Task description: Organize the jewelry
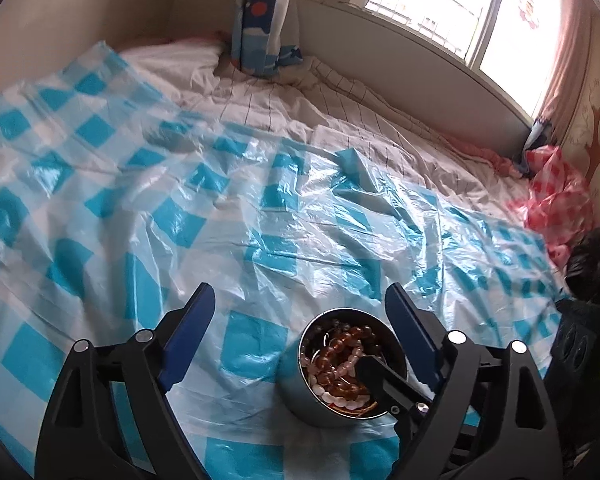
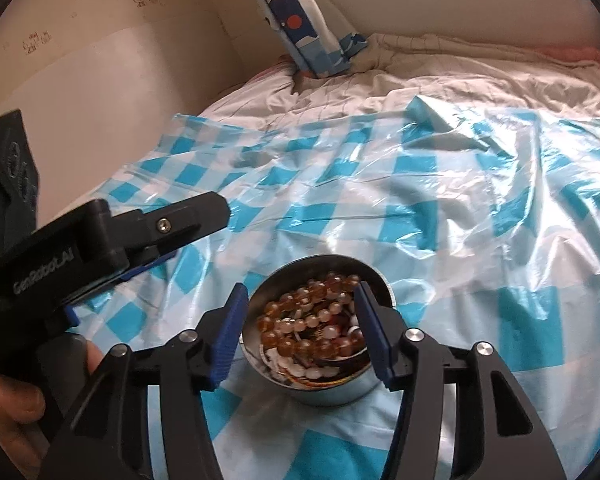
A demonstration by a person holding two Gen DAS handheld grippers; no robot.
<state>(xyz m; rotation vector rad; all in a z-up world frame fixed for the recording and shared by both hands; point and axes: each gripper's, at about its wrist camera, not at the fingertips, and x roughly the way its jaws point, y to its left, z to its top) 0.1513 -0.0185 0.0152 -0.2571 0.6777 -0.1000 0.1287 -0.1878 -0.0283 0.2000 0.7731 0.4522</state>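
Note:
A round metal tin (image 1: 296,384) (image 2: 332,396) stands on the blue-and-white checked plastic sheet and holds amber and pale pink bead bracelets (image 1: 340,364) (image 2: 312,320). My right gripper (image 2: 300,300) is open, its blue pads hovering over the tin on either side of the beads; one of its fingers (image 1: 384,380) reaches over the tin's rim in the left wrist view. My left gripper (image 1: 300,300) is open and empty, just above and left of the tin; it shows at the left of the right wrist view (image 2: 172,232).
The checked plastic sheet (image 1: 148,208) covers a bed with a white striped quilt (image 1: 300,108). A blue patterned pillow (image 1: 260,20) leans on the wall at the back. A pink checked bag (image 1: 556,200) lies at the right, below the window.

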